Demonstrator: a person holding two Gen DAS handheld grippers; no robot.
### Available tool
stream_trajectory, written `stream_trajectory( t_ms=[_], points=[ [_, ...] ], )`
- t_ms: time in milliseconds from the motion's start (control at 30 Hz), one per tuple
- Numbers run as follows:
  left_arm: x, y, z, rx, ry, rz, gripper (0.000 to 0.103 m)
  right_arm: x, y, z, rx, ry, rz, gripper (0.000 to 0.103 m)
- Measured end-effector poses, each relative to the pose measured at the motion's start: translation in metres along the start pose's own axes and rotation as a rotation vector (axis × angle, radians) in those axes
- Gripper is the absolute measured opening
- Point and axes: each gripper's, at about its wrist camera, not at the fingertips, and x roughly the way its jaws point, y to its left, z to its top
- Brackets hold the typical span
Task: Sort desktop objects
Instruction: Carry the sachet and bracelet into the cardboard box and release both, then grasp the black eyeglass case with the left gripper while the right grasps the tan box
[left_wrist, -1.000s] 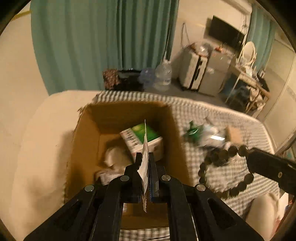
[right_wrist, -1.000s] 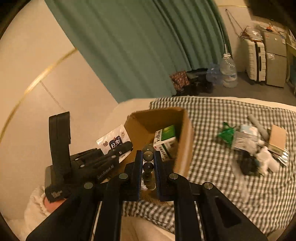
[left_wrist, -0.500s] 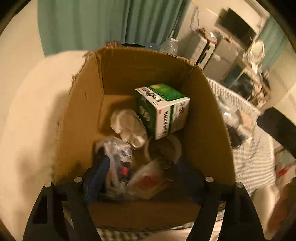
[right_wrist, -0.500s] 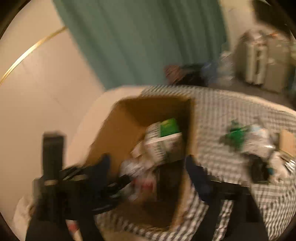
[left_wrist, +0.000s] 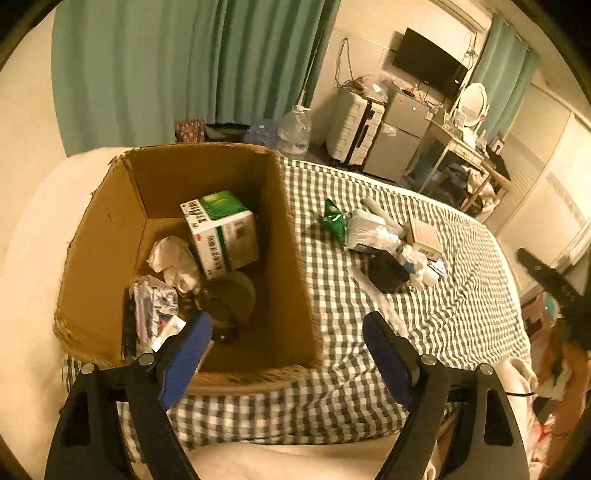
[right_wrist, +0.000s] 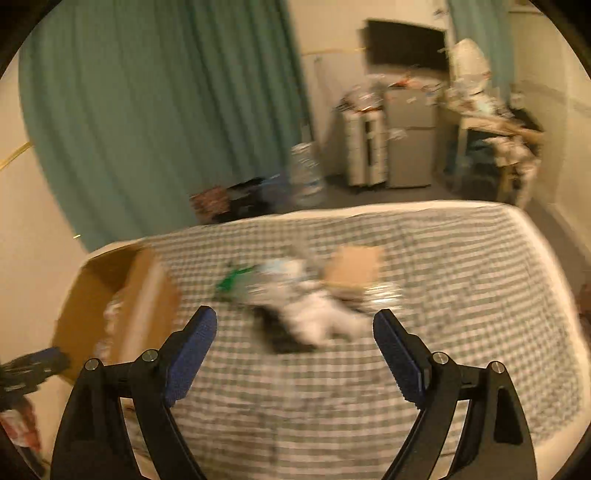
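left wrist view has the left gripper (left_wrist: 286, 332) over the near corner of the box (left_wrist: 291, 258), jaws opening, nothing between them. right gripper (right_wrist: 295, 330) is spread wide and empty too, aimed at the pile (left_wrist: 391, 247) on the cloth (left_wrist: 461, 314) right of the box. risk imo: that pile is a tight jumble, so one pinch could snag two things or knock bits off the cloth's far edge.

Wrist views downward — shared checked cloth (left_wrist: 373, 391)
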Motion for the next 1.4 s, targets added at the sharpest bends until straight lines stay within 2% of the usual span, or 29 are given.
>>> stream_trajectory(
  t_ms=[100,167,333,467,533,600,700,867,933,1000,1200,1300,1333,1400],
  points=[
    [0.007,-0.031,-0.012,0.022,-0.022,0.004,0.088,-0.015,-0.039,-0.002,0.008,-0.033,-0.042,0.088],
    [0.017,-0.052,-0.019,0.023,-0.042,0.013,0.092,-0.02,-0.062,-0.005,0.002,-0.03,-0.062,0.088],
    [0.046,-0.101,-0.025,0.051,-0.053,0.026,0.093,-0.016,-0.097,-0.017,-0.037,-0.021,-0.102,0.088],
    [0.079,-0.133,-0.021,0.023,0.007,-0.01,0.093,0.006,-0.115,-0.021,0.012,0.015,-0.042,0.088],
    [0.099,-0.146,-0.018,0.012,0.027,0.001,0.093,0.02,-0.12,-0.02,0.03,0.018,-0.033,0.088],
    [0.117,-0.155,-0.016,0.022,0.009,0.029,0.093,0.031,-0.122,-0.018,0.043,0.013,-0.031,0.087],
    [0.144,-0.162,-0.015,0.06,-0.019,0.099,0.093,0.044,-0.115,-0.022,0.051,0.01,-0.03,0.087],
    [0.197,-0.165,-0.01,0.02,0.057,0.135,0.093,0.069,-0.12,-0.03,0.134,0.019,-0.023,0.087],
    [0.212,-0.167,-0.008,0.004,0.073,0.118,0.093,0.082,-0.123,-0.031,0.159,0.048,-0.017,0.087],
    [0.231,-0.173,-0.005,0.018,0.075,0.06,0.093,0.094,-0.123,-0.032,0.176,0.069,-0.001,0.087],
    [0.268,-0.175,0.004,0.104,0.065,0.078,0.093,0.114,-0.117,-0.042,0.169,0.124,0.02,0.087],
    [0.276,-0.164,0.009,0.101,0.056,0.071,0.093,0.121,-0.11,-0.044,0.148,0.142,0.021,0.087],
    [0.276,-0.16,0.011,0.089,0.045,0.058,0.092,0.123,-0.108,-0.045,0.139,0.143,0.018,0.087],
    [0.273,-0.154,0.014,0.061,0.014,0.013,0.084,0.126,-0.1,-0.045,0.11,0.136,0.008,0.087]
  ],
)
